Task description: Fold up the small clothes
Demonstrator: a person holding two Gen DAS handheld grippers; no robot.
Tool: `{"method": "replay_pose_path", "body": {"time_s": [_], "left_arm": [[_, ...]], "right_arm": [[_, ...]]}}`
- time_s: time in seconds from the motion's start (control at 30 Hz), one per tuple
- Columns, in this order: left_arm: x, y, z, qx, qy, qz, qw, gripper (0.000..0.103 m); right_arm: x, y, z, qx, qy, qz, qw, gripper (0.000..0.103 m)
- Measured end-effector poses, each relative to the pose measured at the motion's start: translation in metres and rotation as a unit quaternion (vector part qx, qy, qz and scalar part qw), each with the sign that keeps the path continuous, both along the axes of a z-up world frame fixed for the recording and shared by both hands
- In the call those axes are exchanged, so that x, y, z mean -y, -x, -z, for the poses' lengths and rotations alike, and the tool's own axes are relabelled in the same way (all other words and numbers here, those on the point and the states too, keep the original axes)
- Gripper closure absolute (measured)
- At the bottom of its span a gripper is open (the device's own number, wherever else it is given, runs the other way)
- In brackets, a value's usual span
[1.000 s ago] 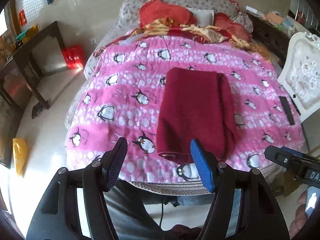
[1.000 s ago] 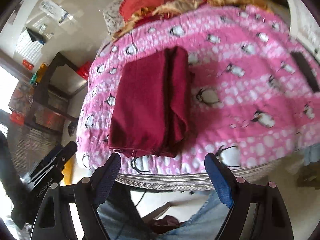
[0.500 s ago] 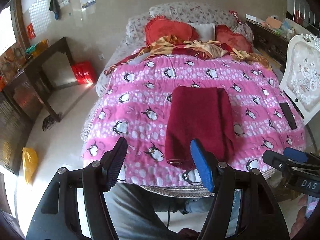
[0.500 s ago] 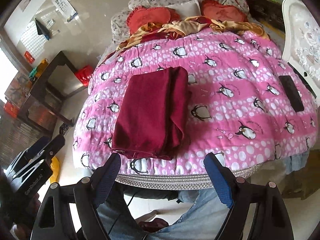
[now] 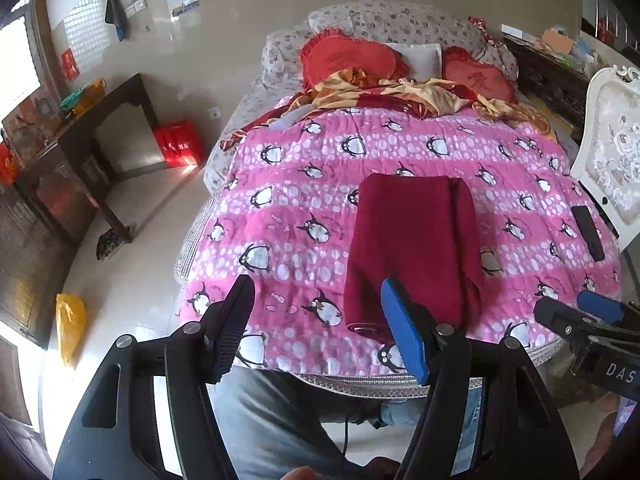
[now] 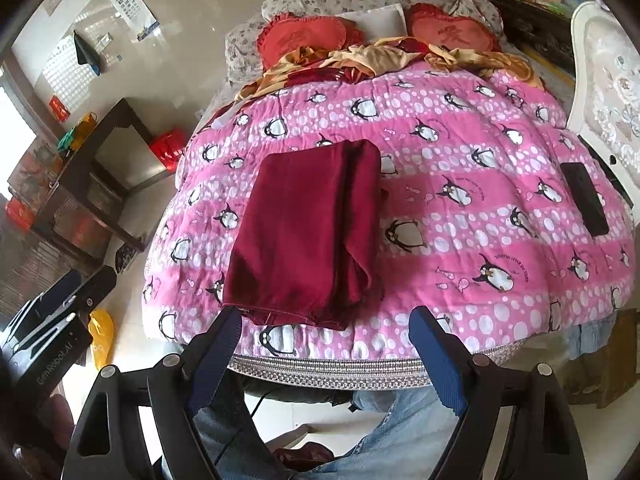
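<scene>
Left gripper [image 5: 320,322]: jaws wide apart, holding nothing, held off the near edge of the bed. Right gripper [image 6: 326,354]: jaws wide apart, empty, likewise clear of the bed. Dark red garment [image 6: 304,236]: folded into a long rectangle, lying flat on the pink penguin quilt [image 6: 460,152], near its front edge, touched by neither gripper. Black phone [image 6: 585,198]: on the quilt, well right of the garment. Red heart cushions [image 6: 302,36]: at the bed's head.

Garment [image 5: 412,248] [image 6: 308,232]: dark red, folded into a long rectangle, lying flat. Position: ahead of both grippers, near edge just beyond the fingertips. Doubled layers run along its right side.
</scene>
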State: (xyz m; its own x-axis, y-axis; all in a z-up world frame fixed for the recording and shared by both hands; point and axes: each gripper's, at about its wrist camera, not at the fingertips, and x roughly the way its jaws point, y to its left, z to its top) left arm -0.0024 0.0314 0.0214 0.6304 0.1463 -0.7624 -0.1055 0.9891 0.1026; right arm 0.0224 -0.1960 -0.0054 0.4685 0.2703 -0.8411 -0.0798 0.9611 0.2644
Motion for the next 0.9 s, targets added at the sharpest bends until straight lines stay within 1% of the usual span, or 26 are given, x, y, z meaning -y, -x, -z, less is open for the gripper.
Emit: {"method": "replay_pose_path", "body": {"time_s": [0.27, 0.4, 0.73, 0.9], "left_arm": [[0.0, -0.006, 0.005, -0.014, 0.01, 0.006, 0.9998, 0.037], [0.001, -0.014, 0.013, -0.038, 0.025, 0.016, 0.9988, 0.037], [0.011, -0.043, 0.041, -0.091, 0.028, 0.04, 0.9947, 0.037], [0.01, -0.055, 0.051, -0.104, 0.025, 0.04, 0.9935, 0.037]], "right_arm": [[0.0, -0.004, -0.005, 0.008, 0.015, 0.003, 1.0, 0.019], [-0.003, -0.007, -0.005, 0.01, 0.026, 0.001, 1.0, 0.019], [-0.007, -0.023, 0.011, -0.015, 0.036, 0.0, 0.999, 0.019], [-0.005, -0.037, 0.02, -0.028, 0.04, 0.0, 0.999, 0.019]]}}
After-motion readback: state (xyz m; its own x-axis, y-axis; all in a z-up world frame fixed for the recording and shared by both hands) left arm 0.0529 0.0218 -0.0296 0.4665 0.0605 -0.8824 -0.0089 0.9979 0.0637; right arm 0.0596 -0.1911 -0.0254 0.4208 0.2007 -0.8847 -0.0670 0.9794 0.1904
